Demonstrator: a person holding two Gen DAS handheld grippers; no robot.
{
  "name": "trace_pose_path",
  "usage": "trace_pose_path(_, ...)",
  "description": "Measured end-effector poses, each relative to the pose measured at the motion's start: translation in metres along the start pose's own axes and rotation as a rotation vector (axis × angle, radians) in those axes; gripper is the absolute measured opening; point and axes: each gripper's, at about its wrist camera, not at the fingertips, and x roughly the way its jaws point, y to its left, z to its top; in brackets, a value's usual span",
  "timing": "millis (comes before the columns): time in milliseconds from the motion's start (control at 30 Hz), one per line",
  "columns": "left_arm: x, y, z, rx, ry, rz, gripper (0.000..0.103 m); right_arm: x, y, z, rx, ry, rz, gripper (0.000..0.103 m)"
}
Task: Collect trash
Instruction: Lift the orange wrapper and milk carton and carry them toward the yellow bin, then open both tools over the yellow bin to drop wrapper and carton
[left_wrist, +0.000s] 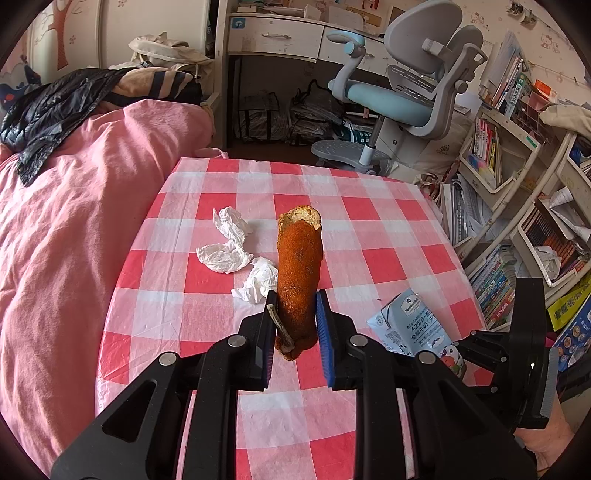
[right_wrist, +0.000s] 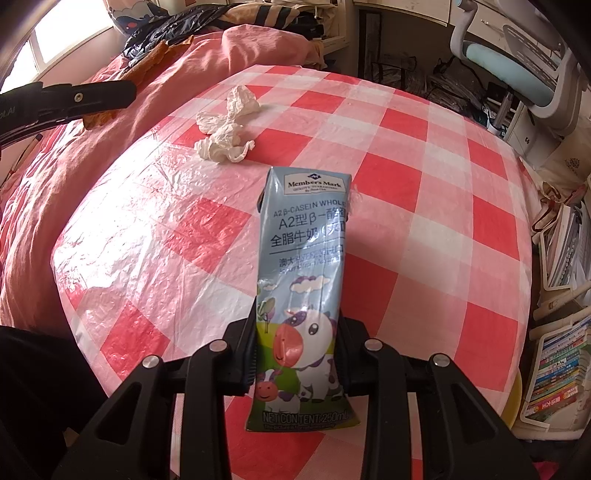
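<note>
Fingers, left gripper (left_wrist: 295, 314): closed on a long strip of dried orange peel (left_wrist: 299, 273); both pads press its lower end, most of the strip stands out beyond the tips.
Fingers, right gripper (right_wrist: 297, 350): closed on a milk carton (right_wrist: 303, 280); pads clamp the lower third, printed face toward the camera, top well beyond the tips.
Remaining trash: crumpled tissues (left_wrist: 236, 251) lie on the checked tablecloth (left_wrist: 369, 236), ahead and to the left of the left fingers, apart from both grippers.
Bin: none visible in either view; the drop point cannot be told.
Risk, peel: grip sits near one end, so the long free part may swing or the brittle rind may crack and drop if the hand tilts sharply.
Risk, stem: a dry stalk (left_wrist: 280, 325) lies against the left pad; it may hold the pad off the rind and let the peel slip.
Risk, carton: walls look soft and dented; a harder squeeze could buckle it or push out leftover milk.
Risk, tissues: both grippers are full, so they are easily left behind or swept off the cloth.
</note>
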Motion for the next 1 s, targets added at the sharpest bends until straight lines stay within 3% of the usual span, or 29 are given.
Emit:
trace_pose_path(633, 0.003, -0.01, 0.006, -0.028, 0.001, -0.047, 0.02, -0.026, -0.015, -0.008, 0.029, -0.064, 0.007, 0.032)
trace_pose_path(1000, 0.03, -0.101, 0.006, 0.069, 0.037, -0.125, 0.02, -0.07, -0.103, -0.047, 0.213, -0.143, -0.083, 0.032)
